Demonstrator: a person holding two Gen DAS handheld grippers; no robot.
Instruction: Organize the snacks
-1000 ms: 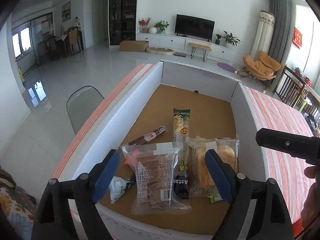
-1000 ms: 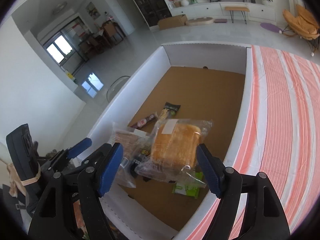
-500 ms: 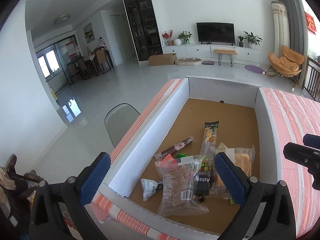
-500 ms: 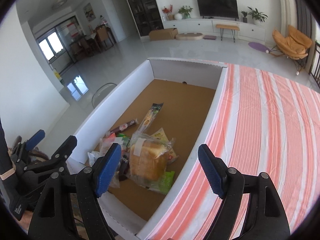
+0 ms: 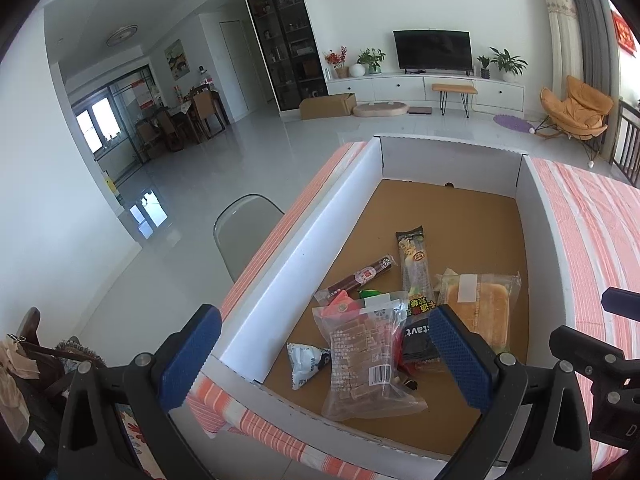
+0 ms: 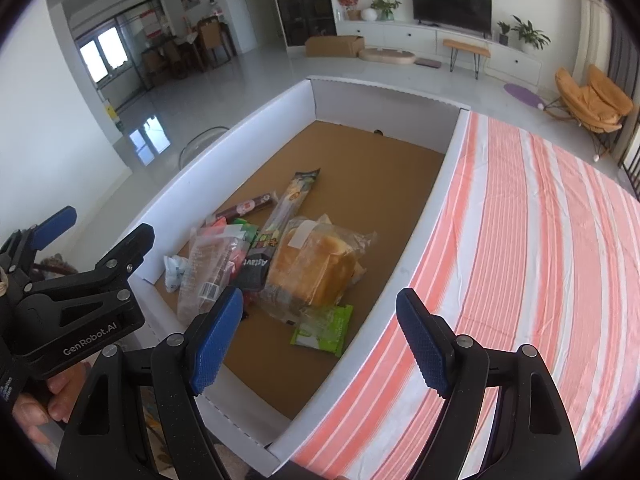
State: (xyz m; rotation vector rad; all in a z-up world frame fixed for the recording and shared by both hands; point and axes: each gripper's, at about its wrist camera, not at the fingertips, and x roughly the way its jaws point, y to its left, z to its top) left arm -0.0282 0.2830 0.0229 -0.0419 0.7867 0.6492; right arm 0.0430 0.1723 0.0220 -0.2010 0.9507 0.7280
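Observation:
A large white cardboard box (image 5: 304, 248) with a brown floor holds a pile of snacks at its near end. In the left wrist view I see a clear bag of brown biscuits (image 5: 362, 356), a bagged bread loaf (image 5: 482, 310), a long sausage stick (image 5: 362, 276), a long green-and-black packet (image 5: 414, 268) and a small white packet (image 5: 306, 362). The right wrist view shows the bread loaf (image 6: 316, 266) and a green packet (image 6: 324, 326). My left gripper (image 5: 324, 358) is open and empty above the box's near edge. My right gripper (image 6: 320, 340) is open and empty above the box's near right corner.
The box lies on a table with a red-and-white striped cloth (image 6: 520, 248) stretching to the right. A grey chair (image 5: 242, 226) stands left of the table. The left gripper also shows in the right wrist view (image 6: 72, 280). A living room lies beyond.
Both grippers have pulled back and up from the pile. The bread loaf, between the right fingers a second ago, now lies in the box.

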